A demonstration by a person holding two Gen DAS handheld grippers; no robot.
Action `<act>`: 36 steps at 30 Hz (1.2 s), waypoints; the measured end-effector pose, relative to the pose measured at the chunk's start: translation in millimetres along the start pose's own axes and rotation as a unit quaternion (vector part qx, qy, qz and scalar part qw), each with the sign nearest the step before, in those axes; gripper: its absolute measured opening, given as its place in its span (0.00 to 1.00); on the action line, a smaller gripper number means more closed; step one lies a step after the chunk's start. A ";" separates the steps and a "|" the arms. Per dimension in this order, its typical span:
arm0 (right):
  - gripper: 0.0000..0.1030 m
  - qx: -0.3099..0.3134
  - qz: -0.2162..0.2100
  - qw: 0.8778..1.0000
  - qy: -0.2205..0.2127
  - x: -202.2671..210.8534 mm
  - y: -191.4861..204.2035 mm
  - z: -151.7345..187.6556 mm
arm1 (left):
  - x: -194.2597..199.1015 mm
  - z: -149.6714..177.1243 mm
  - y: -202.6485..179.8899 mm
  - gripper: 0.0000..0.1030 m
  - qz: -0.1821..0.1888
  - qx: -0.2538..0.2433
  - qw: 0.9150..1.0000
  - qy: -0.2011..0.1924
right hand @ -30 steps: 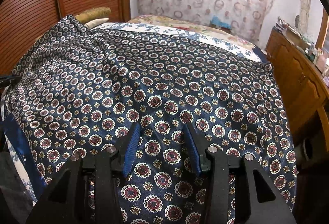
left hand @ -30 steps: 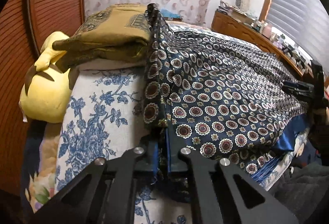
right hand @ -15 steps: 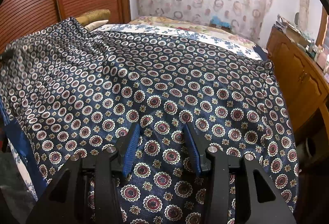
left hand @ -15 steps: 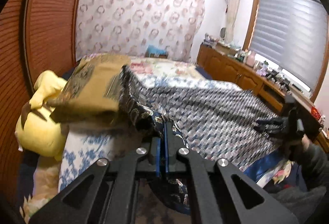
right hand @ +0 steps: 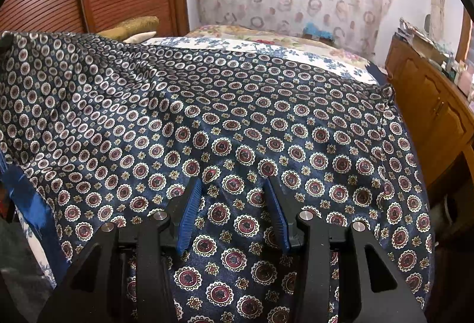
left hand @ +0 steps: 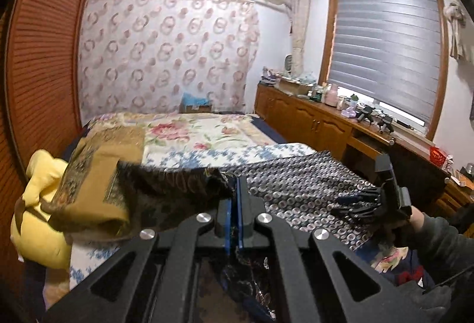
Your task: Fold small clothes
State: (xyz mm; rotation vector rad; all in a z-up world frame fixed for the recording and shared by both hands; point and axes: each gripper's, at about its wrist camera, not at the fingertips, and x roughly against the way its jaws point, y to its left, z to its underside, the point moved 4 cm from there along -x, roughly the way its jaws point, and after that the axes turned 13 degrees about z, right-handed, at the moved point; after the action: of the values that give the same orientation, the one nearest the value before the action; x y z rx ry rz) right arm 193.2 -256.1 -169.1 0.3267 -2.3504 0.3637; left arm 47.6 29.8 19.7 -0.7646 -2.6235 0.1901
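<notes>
Lifted since earlier: left gripper, jaws pinching cloth edge. Right gripper jaws spread, cloth beneath and ahead on bed. Carry edge across evenly, keep tension.

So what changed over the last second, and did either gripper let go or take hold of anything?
The left gripper, shut on the patterned cloth throughout, lifted and tipped up: its view rose from the cloth to the far wall and window. The cloth's left side rose with it. The right gripper stayed open over the cloth, gripping nothing. The yellow plush did not move.
</notes>
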 end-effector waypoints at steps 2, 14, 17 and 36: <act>0.43 -0.002 -0.002 1.000 0.000 -0.1 -0.8 0.2 | -2.8 -6.0 -6.4 0.00 0.006 -0.009 1.000 -0.001; 0.44 -0.008 0.002 1.000 -0.004 4.9 -3.2 1.4 | -37.1 -39.7 -37.5 0.00 0.044 -0.053 0.998 0.002; 0.44 -0.013 0.022 1.000 -0.010 18.3 -10.8 0.0 | -51.6 -47.6 -46.2 0.00 0.057 -0.060 0.997 0.011; 0.45 -0.075 0.055 0.994 -0.055 91.5 -64.3 -1.1 | -139.9 -44.4 -127.5 0.06 0.137 -0.079 0.983 0.095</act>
State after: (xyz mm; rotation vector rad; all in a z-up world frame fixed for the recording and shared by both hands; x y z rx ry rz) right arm 150.8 -327.2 -93.9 0.1485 -2.4944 0.2234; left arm 111.7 -152.3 43.1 -1.1399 -2.3662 -0.0169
